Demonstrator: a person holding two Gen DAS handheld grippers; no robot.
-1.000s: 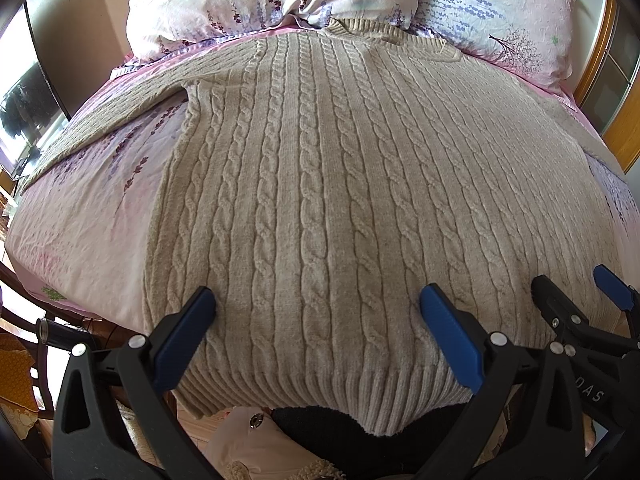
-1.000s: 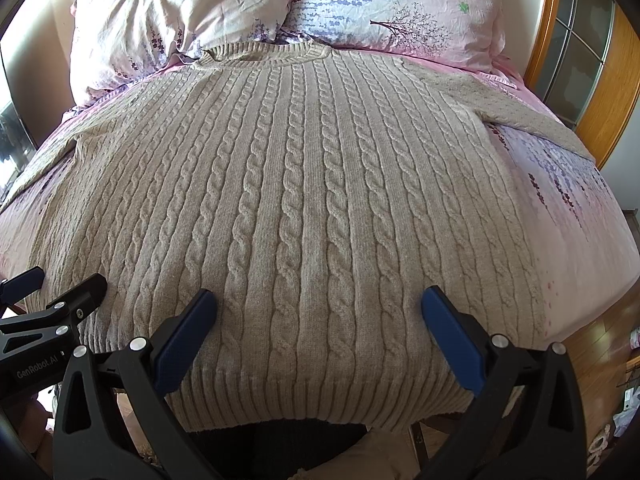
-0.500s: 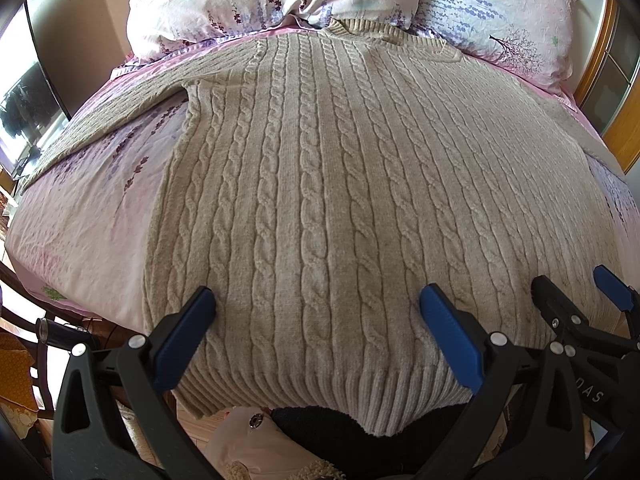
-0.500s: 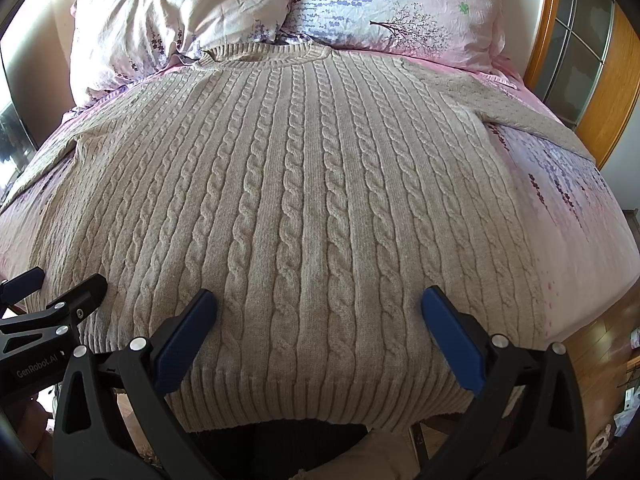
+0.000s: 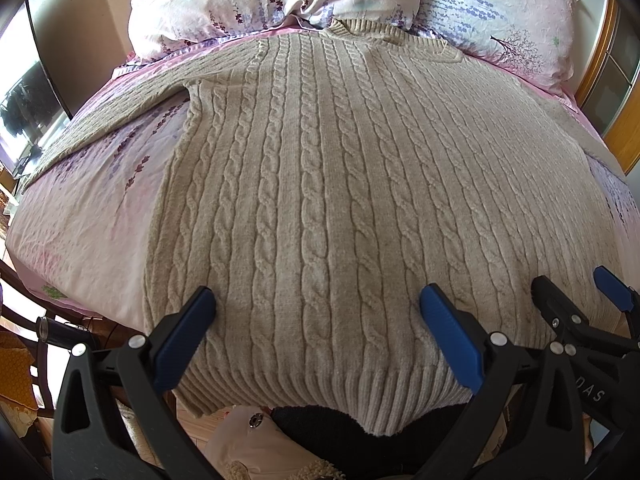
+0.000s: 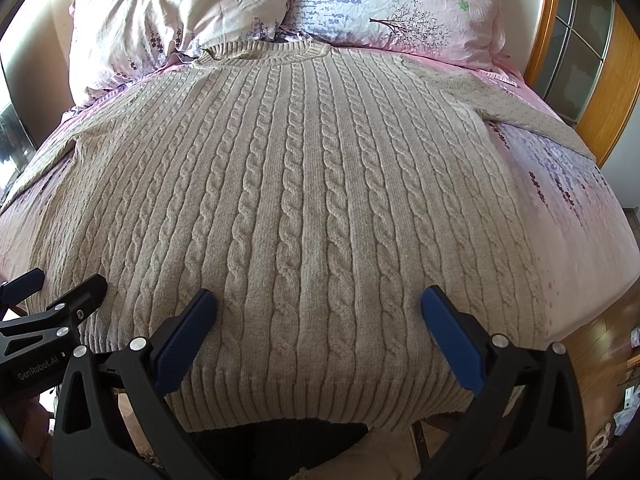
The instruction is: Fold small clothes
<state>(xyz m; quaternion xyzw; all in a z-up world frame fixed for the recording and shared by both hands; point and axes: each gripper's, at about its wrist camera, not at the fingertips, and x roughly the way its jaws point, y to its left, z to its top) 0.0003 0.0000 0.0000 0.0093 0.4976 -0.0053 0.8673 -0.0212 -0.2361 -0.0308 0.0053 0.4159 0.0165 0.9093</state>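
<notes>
A beige cable-knit sweater (image 5: 340, 184) lies flat on the bed, collar toward the pillows, ribbed hem hanging over the near edge; it also shows in the right wrist view (image 6: 304, 200). Its sleeves spread out to the left (image 5: 112, 120) and to the right (image 6: 532, 116). My left gripper (image 5: 316, 304) is open above the hem, left of centre, and holds nothing. My right gripper (image 6: 318, 304) is open above the hem, right of centre, and holds nothing. Each gripper shows at the edge of the other's view: the right one (image 5: 576, 304), the left one (image 6: 60, 292).
A pink floral bedsheet (image 5: 80, 216) covers the bed. Two floral pillows (image 6: 180, 20) (image 6: 400, 4) lie at the head. A wooden wardrobe frame (image 6: 600, 92) stands to the right. A dark screen (image 5: 24, 120) is at the left. Dark and pale clothing (image 5: 320, 436) sits below the hem.
</notes>
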